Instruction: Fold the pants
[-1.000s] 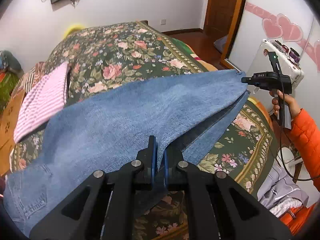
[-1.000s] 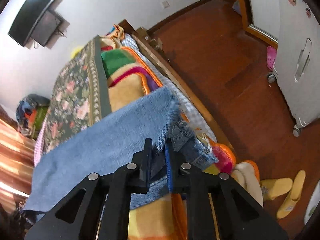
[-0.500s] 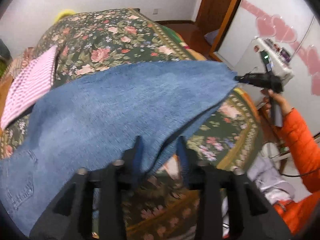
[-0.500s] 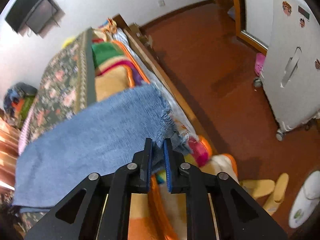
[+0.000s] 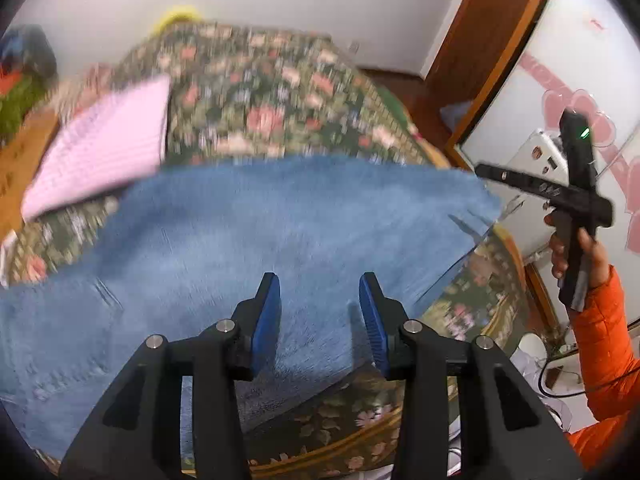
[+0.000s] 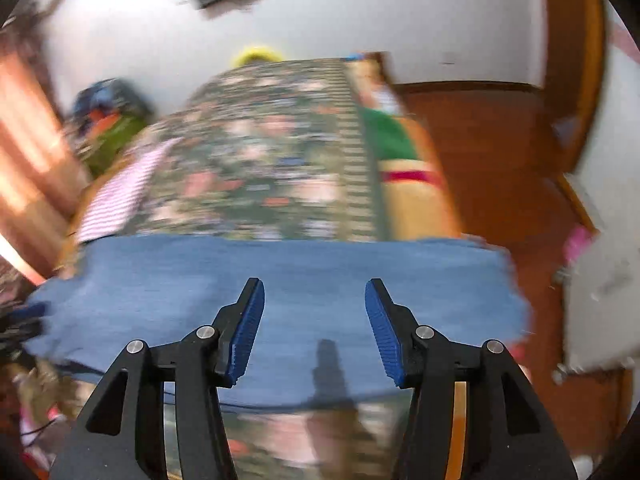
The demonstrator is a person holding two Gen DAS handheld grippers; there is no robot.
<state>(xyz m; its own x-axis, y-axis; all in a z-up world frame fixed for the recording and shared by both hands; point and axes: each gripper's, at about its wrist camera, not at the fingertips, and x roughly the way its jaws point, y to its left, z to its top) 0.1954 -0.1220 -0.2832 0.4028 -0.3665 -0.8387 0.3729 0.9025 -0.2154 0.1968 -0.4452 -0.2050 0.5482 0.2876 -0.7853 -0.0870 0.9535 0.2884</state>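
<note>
Blue jeans (image 5: 248,240), laid folded across floral bedspread (image 5: 272,92) for next fold; left gripper (image 5: 319,312) parted and empty, right gripper (image 6: 315,320) opening, nothing between its jaws

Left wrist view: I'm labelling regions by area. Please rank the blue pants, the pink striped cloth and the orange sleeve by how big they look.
1. Blue pants, by far the largest.
2. Pink striped cloth.
3. Orange sleeve, though the picture's edge cuts it off, so this is unsure.

My right wrist view smears the floral bedspread (image 6: 260,168) to blur, and the jeans (image 5: 240,240) run off my left view's lower-left edge.
</note>
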